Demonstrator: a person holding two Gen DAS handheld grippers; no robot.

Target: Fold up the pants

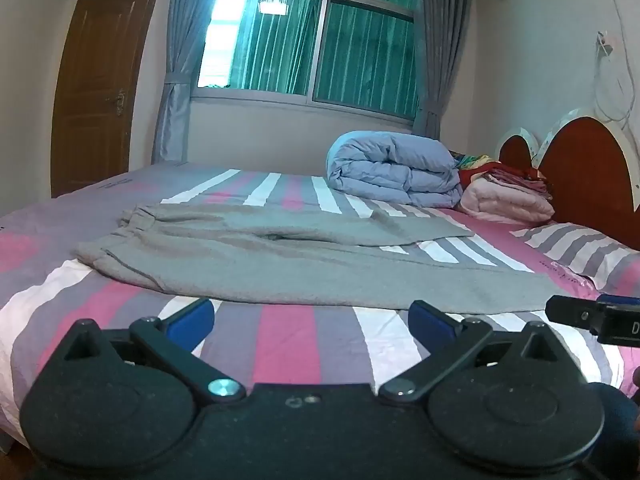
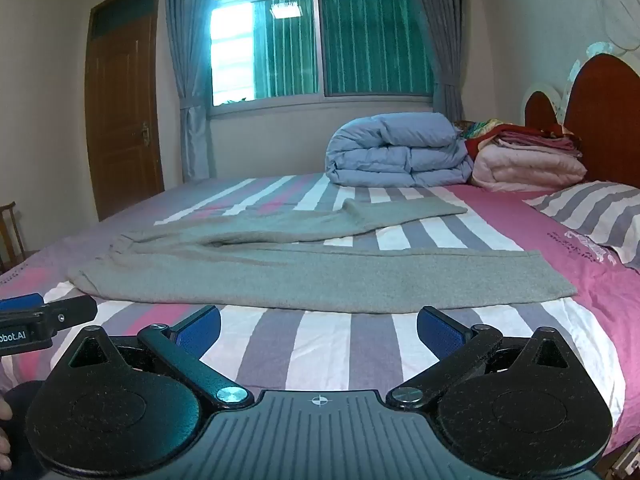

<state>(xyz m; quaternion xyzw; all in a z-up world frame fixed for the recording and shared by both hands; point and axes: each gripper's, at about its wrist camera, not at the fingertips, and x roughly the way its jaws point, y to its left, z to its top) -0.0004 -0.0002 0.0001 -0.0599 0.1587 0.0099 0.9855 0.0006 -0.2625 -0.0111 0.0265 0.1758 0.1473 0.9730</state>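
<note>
Grey pants (image 1: 280, 268) lie spread flat on the striped bed, waistband at the left, legs running to the right; the far leg is angled away from the near one. They also show in the right wrist view (image 2: 304, 276). My left gripper (image 1: 310, 322) is open and empty, just short of the near edge of the pants. My right gripper (image 2: 318, 328) is open and empty, also just short of the near leg. The right gripper's side shows at the right edge of the left wrist view (image 1: 596, 318); the left gripper's side shows at the left edge of the right wrist view (image 2: 44, 316).
The bed (image 1: 288, 344) has a pink, grey and white striped sheet. A rolled blue duvet (image 1: 394, 168) and folded pink blankets (image 1: 508, 196) sit at the far side by the wooden headboard (image 1: 580, 172). A striped pillow (image 2: 596, 212) lies at the right. A door (image 2: 120, 96) and window are behind.
</note>
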